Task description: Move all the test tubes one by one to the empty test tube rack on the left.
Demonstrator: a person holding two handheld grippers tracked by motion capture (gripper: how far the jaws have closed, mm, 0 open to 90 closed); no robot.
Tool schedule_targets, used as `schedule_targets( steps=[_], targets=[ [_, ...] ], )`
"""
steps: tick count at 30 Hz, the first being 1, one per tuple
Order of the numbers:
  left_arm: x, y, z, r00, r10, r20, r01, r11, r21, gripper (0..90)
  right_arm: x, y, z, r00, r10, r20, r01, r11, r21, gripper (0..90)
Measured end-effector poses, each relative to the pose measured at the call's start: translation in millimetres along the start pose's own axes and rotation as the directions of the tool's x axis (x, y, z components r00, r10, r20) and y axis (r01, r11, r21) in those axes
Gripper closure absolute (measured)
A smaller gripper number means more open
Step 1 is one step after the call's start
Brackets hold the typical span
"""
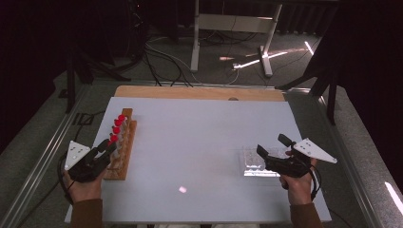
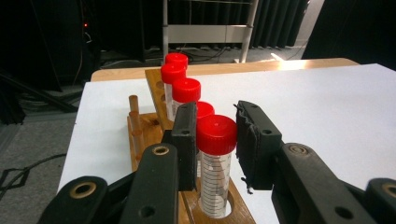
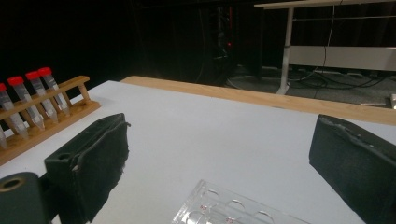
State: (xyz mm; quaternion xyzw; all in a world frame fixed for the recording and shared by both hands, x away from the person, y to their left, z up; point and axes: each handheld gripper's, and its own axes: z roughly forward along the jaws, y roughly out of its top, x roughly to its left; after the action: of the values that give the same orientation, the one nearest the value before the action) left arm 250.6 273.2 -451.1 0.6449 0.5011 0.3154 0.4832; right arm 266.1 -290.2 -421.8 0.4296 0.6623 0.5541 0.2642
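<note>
A wooden rack [image 1: 122, 151] on the table's left holds several clear tubes with red caps [image 1: 117, 124]. My left gripper [image 1: 110, 144] is at the rack's near end. In the left gripper view its pads [image 2: 186, 140] press both sides of the red cap of the nearest tube [image 2: 215, 186], which stands upright in its hole in the rack [image 2: 144, 135]. More capped tubes [image 2: 186, 89] line up behind it. My right gripper [image 1: 272, 144] hovers open at the right, over a clear plastic well plate [image 1: 254, 164]. The right gripper view has its jaws wide apart [image 3: 224, 154] above the plate [image 3: 233, 210].
The white table top [image 1: 199, 142] has a wooden strip [image 1: 199, 92] along its far edge. A table frame and cables sit on the dark floor beyond. The rack with its tubes [image 3: 32, 100] appears far left in the right gripper view.
</note>
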Motion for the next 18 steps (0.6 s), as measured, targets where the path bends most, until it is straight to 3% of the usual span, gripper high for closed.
schedule_targets(
  steps=[10,18],
  targets=[
    [3.6,-6.3,1.8,0.9996,-0.019,0.02,0.019,0.9998,-0.004,68.9,-5.5,-4.0,-1.7,0.9999,-0.006,0.015,0.005,1.0,0.008,4.5],
    [4.9,-0.9,-4.8,0.9985,-0.048,0.025,0.049,0.9969,-0.061,49.1,-11.9,-9.4,-4.0,0.9997,-0.005,0.025,0.005,1.0,0.009,3.3]
  ],
)
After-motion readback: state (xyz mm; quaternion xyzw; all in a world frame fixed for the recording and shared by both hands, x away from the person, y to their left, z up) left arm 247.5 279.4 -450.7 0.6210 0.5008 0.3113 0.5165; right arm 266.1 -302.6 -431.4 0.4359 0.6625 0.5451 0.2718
